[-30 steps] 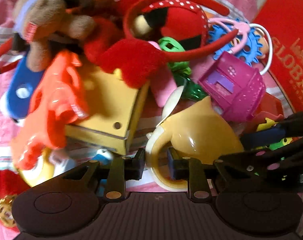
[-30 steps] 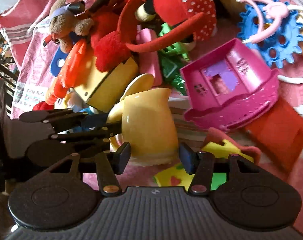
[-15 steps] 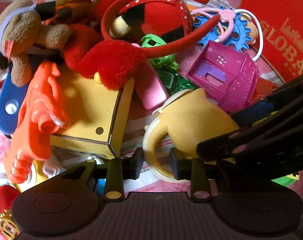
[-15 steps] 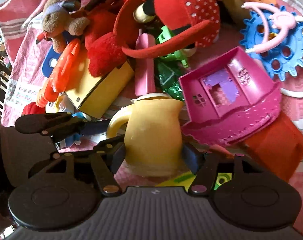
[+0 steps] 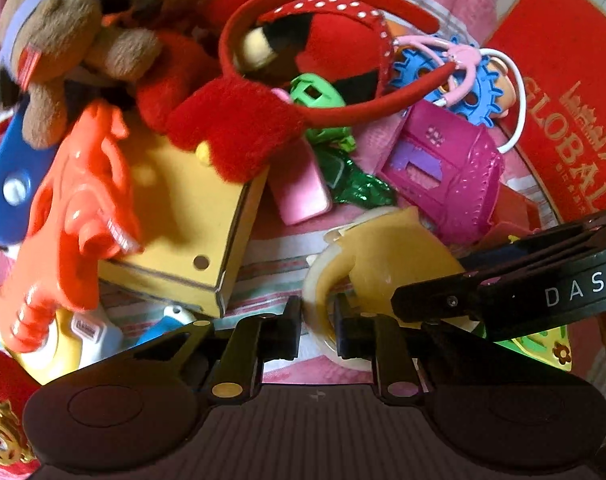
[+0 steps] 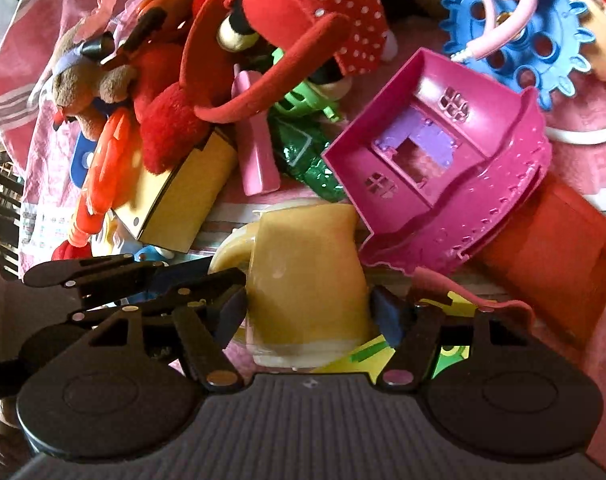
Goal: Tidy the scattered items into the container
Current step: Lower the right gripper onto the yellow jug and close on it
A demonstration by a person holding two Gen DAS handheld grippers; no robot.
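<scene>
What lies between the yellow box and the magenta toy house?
In the left wrist view, a pink flat piece and a green toy lie between the yellow box and the magenta toy house.

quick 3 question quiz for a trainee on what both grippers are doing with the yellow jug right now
1. True or false: the right gripper has its fingers on either side of the yellow jug body.
2. Which part of the jug sits between the left gripper fingers? A) spout B) handle C) base
3. Fill in: the pink toy house lies to the jug's ____ in the right wrist view.

Key: 1 true; 2 B; 3 right
</scene>
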